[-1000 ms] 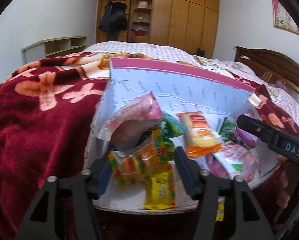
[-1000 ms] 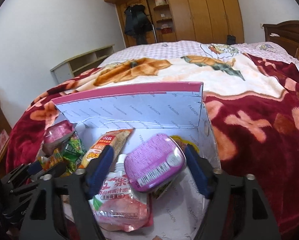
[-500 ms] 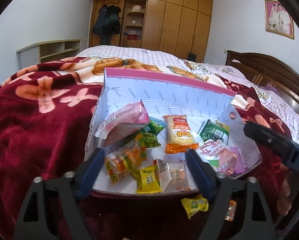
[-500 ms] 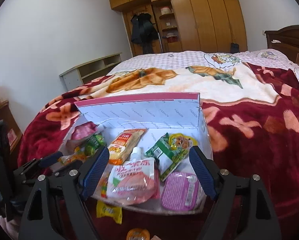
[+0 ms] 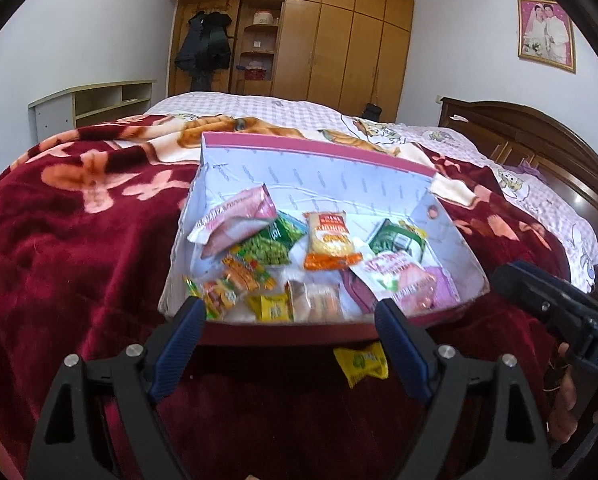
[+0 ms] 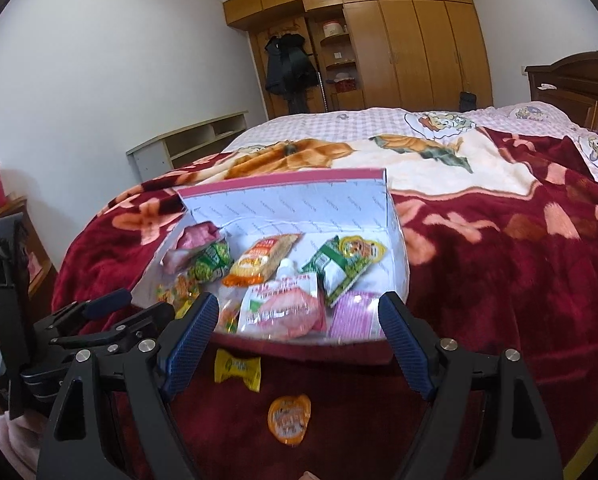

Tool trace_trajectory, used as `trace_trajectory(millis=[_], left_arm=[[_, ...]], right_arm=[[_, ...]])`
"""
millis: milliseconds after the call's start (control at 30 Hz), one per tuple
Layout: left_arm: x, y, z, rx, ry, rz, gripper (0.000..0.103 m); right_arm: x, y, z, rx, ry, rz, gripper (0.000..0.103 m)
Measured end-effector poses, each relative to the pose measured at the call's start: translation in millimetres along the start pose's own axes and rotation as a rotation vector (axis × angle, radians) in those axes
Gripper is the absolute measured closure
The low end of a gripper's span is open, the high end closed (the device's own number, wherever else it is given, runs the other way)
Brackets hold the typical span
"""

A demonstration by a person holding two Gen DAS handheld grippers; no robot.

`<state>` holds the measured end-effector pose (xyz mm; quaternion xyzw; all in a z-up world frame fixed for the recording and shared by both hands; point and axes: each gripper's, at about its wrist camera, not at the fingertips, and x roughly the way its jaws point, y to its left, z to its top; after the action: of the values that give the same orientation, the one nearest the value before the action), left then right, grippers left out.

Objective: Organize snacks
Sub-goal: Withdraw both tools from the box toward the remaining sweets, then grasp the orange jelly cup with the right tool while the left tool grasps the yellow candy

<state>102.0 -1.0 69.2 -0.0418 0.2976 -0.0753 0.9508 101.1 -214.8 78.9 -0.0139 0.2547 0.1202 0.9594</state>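
1. Bed (image 5: 79, 240): red floral blanket; carries the open box (image 5: 319, 176).
2. Box: holds snack packets, including an orange packet (image 5: 329, 246).
3. Left claw (image 5: 289, 344), right claw (image 6: 299, 344): both wide open, empty, near the box's front edge.
4. Yellow candy (image 6: 237, 368): on the blanket, outside the box.

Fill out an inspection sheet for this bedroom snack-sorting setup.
Surface: red floral blanket over a bed.
Job's things: open pink-edged box holding assorted snack packets; yellow candy and orange jelly cup lie outside, in front of the box.
Clutter: nothing seen.
Grippers: left tool open, empty; right tool open, empty.
Cables: nothing seen.
Surroundings: wooden wardrobe, hanging dark coat, low shelf, headboard, framed photo.
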Motion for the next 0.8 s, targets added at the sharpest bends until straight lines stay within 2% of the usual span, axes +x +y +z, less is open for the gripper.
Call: trace_trajectory(millis=[400,667,800], left_arm=[[-4,-3,-28,0.025,0.068,0.02,0.014],[6,1,-41,0.012,0.107,0.026,0.014],[10,2,-46,0.011,0.123,0.031,0.014]], right_arm=[[-5,-4,-36,0.029,0.049,-0.003,0.019],[11,-3,-60,0.026,0.122,-0.02,0.043],[19,-3,-67,0.028,0.143,-0.016,0.046]])
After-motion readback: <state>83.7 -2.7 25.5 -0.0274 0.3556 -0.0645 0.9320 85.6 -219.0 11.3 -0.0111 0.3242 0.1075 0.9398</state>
